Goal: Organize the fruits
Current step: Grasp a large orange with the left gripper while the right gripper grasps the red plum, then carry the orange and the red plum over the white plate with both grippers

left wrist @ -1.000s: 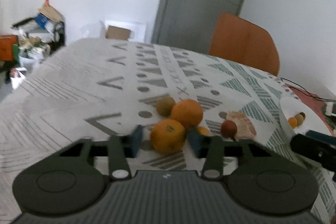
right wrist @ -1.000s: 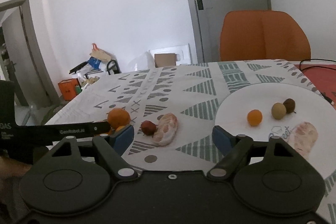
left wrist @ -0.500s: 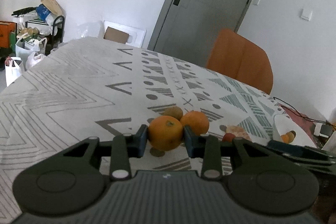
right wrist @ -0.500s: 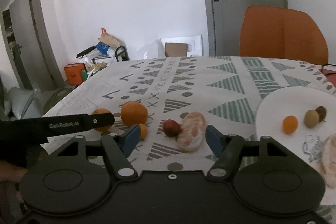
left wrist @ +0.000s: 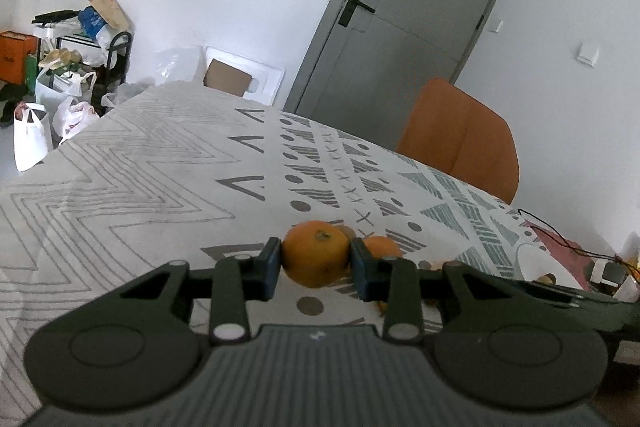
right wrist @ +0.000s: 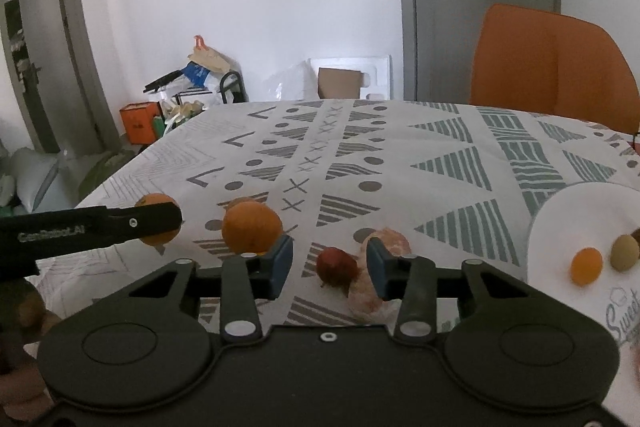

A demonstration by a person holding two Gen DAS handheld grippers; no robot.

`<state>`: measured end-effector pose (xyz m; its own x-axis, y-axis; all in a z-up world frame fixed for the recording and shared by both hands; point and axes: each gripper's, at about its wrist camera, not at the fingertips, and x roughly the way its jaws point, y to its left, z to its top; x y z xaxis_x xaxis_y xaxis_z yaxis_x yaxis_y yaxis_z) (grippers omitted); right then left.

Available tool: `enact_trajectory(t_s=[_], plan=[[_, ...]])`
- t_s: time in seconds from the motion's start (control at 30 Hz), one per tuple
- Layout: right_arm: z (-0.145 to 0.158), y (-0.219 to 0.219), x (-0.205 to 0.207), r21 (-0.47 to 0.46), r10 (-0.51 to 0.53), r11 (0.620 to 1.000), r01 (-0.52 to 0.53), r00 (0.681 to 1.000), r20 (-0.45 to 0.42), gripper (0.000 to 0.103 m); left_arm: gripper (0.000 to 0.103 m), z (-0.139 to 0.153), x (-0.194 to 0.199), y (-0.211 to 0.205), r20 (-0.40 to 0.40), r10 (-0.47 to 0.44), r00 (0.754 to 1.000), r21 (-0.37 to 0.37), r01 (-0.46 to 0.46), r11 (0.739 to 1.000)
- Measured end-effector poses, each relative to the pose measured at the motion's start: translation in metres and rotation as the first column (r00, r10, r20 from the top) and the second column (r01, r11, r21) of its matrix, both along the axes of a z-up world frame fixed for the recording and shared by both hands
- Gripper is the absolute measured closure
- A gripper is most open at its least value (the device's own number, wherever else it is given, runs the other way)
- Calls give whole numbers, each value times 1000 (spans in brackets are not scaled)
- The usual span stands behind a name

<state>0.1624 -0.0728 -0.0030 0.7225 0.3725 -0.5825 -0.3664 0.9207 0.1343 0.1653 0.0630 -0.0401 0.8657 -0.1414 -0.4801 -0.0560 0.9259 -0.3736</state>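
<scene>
My left gripper (left wrist: 315, 269) is shut on an orange (left wrist: 316, 253) and holds it above the patterned tablecloth; the right wrist view shows it (right wrist: 157, 223) lifted at the left. A second orange (right wrist: 252, 227) lies on the cloth. My right gripper (right wrist: 329, 267) is open, its fingers either side of a small red fruit (right wrist: 337, 266) that lies against a peeled pink fruit (right wrist: 374, 281). A white plate (right wrist: 576, 211) at the right holds a small orange fruit (right wrist: 586, 265) and a tan round fruit (right wrist: 625, 252).
An orange chair (right wrist: 554, 65) stands behind the table's far right edge. A small brown fruit (left wrist: 346, 231) lies behind the held orange. Bags and boxes (left wrist: 60, 67) clutter the floor at the far left. A grey door (left wrist: 400, 27) is behind.
My left gripper closed on the orange and lifted it off the cloth. My right gripper moved left and forward, and its fingers narrowed around the red fruit.
</scene>
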Motion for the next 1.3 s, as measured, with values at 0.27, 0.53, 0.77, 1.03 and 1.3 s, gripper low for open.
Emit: enact_trajectory(t_s=[0.27,0.53,0.77,1.03,1.3], plan=[[-11,8,5,-36,10,999,-11,999,-31,81,68,-2,0,3,-6,5,1000,-5,-5,1000],[8,-15,-7,23,-16,1000,15,1000,7,81,68,-2,4,-10,-26,2,1000,69,0,998],[23,-35,-18,61,-34,998,31,998,45,81,68,14,-2,-26,-3,-27,1000,91,27,995],[30,-55,-25,100,-63,993,56,996,66,81,68,29,-5,-43,15,-52,999,118,50,992],[33,-82,-33,136,-104,986,91,991,86,81,68,37,-6,-65,25,-86,996,144,82,986]])
